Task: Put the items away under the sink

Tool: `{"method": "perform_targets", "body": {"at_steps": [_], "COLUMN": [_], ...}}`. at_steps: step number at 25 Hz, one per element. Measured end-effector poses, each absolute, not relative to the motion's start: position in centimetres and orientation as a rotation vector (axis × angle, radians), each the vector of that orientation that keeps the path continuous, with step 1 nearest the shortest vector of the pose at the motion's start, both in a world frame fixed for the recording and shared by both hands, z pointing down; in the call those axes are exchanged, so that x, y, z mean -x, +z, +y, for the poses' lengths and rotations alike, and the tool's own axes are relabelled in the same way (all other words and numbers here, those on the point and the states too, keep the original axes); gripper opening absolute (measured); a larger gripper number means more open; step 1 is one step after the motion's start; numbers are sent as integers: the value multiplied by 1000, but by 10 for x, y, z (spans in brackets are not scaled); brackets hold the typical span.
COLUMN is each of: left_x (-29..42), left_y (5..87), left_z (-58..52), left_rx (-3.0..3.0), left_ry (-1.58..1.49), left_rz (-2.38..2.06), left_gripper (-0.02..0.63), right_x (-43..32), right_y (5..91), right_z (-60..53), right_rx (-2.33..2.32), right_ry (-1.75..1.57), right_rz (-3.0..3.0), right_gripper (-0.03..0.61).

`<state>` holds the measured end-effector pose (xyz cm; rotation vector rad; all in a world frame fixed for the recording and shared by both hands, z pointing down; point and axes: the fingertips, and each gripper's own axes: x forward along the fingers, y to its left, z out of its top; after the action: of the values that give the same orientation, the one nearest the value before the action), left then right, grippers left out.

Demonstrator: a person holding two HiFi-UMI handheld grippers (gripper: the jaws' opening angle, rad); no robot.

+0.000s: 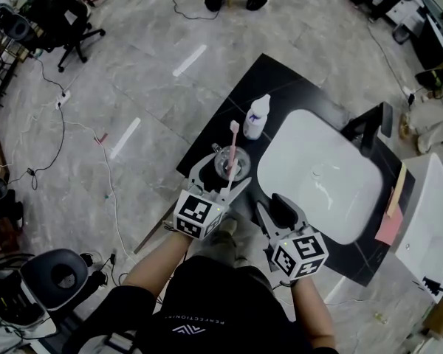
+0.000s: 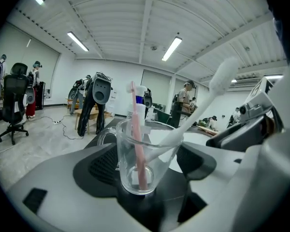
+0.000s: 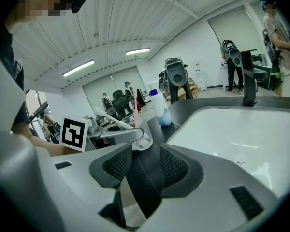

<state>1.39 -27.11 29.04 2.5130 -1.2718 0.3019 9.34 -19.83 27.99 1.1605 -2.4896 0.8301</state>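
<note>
A clear glass cup stands on the black counter, left of the white sink. A pink toothbrush and a white toothbrush lean inside it. My left gripper is shut on the glass cup, one pad against each side. My right gripper hovers at the counter's near edge by the sink, open, with only the counter showing between its pads. A white bottle with a blue base stands just beyond the cup.
A black faucet rises at the far side of the sink. A pink cloth lies at the counter's right end beside a white fixture. Office chairs and cables lie on the grey floor to the left.
</note>
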Motion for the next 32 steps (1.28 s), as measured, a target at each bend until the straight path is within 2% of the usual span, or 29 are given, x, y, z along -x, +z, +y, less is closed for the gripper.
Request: {"method": "perform_targets", "body": {"at_steps": [17, 25, 32], "left_x": [-27, -28, -27], "left_y": [297, 300, 297], "left_z": [-288, -289, -290], "left_rx": [-2543, -2590, -2606], "left_ry": [351, 349, 335], "left_rz": [-1280, -1233, -1212], "left_gripper": [385, 385, 385], "right_x": [-99, -105, -113], "right_y": [290, 292, 289], "right_z": [-206, -209, -207], "right_rx": [-1180, -1214, -1277], "right_ry": [858, 845, 840], "right_rz": [-2450, -2430, -2409], "right_gripper": [178, 98, 63]}}
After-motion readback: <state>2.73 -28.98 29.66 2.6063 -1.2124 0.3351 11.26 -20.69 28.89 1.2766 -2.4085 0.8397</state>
